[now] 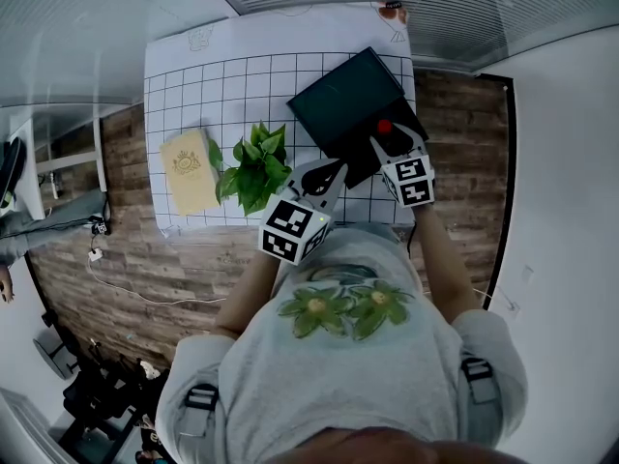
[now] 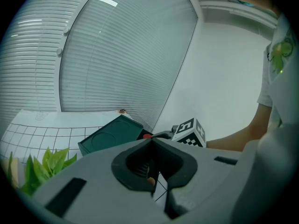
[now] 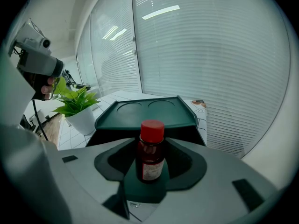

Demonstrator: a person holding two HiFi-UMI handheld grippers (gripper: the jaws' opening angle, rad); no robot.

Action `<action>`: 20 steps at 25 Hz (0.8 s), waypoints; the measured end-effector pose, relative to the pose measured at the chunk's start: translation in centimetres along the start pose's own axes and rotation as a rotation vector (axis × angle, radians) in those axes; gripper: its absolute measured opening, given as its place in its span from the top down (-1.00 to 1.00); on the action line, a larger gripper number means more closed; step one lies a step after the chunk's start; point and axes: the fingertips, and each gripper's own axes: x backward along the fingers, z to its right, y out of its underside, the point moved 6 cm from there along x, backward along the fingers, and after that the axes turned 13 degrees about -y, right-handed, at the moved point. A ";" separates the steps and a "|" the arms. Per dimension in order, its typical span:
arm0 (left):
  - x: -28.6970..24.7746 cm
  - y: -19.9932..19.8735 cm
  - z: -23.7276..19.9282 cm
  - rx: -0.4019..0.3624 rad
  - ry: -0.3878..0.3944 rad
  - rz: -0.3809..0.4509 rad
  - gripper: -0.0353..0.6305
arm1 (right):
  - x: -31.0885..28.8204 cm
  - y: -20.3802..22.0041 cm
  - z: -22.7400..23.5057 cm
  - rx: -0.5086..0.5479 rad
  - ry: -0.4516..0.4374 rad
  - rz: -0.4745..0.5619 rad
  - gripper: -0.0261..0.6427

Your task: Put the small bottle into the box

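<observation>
- Your desk [image 1: 193, 85] carries the dark green box [image 1: 343, 100] at its far right corner.
- Your right claw [image 3: 152, 171] is clamped on the small bottle [image 3: 150, 148], held upright at the box's near edge.
- Your left claw [image 2: 153, 174] is closed and empty, over the desk's front edge.

1. a table [image 1: 193, 85] stands in front of the person, seen from above.
2. a box [image 1: 343, 100] sits on the table's far right part.
3. a plant [image 1: 253, 167] stands left of the box, close to the table's near edge.
4. a pack [image 1: 188, 170] lies flat just left of the plant.
5. the right gripper [image 1: 387, 141] is at the box's near edge, with a bottle [image 3: 150, 148] upright between its jaws.
6. the left gripper [image 1: 332, 172] is left of the right one, between plant and box.
</observation>
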 end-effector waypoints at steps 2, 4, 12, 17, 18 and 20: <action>0.0 0.0 0.1 0.001 0.001 0.000 0.87 | 0.0 0.2 0.0 0.002 -0.002 -0.001 0.33; 0.0 0.0 0.1 0.002 0.001 -0.001 0.87 | 0.0 0.3 0.0 0.002 -0.002 -0.001 0.33; 0.0 -0.2 0.0 0.005 0.002 0.000 0.87 | 0.1 0.3 0.0 0.001 0.006 0.010 0.33; -0.2 -0.1 0.1 -0.003 0.009 -0.008 0.87 | 0.1 0.3 -0.1 -0.007 0.015 -0.010 0.33; -0.3 0.0 0.2 -0.003 0.011 -0.010 0.87 | 0.1 0.4 -0.2 -0.009 0.018 -0.014 0.33; -0.3 0.0 0.2 -0.001 0.013 -0.011 0.87 | 0.2 0.5 -0.2 -0.011 0.025 -0.024 0.33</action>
